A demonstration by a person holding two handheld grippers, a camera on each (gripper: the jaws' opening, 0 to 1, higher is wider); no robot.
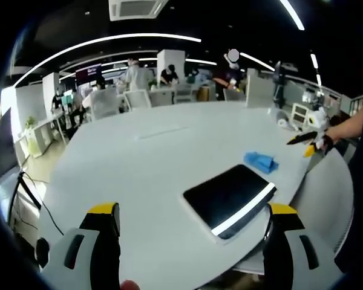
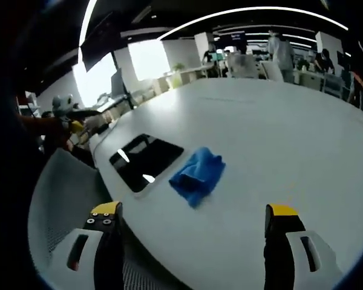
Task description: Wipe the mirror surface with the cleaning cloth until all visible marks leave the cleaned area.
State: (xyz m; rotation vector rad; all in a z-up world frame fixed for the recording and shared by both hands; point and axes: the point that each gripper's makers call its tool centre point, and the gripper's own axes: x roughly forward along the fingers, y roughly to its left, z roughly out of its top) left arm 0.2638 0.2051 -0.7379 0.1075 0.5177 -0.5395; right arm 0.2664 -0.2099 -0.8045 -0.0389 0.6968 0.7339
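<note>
A dark rectangular mirror lies flat near the edge of a big white table. A crumpled blue cloth rests just beyond its far corner. My left gripper hovers open in front of the mirror, nothing between its yellow-tipped fingers. At the right of the left gripper view the right gripper comes in, held by a hand. In the right gripper view the mirror sits left of the blue cloth. My right gripper stands open just short of the cloth, holding nothing. The left gripper appears at far left.
The table stretches wide and bare behind the mirror and cloth. A grey mesh chair stands at the table edge near the mirror. Desks, chairs and several people fill the office background.
</note>
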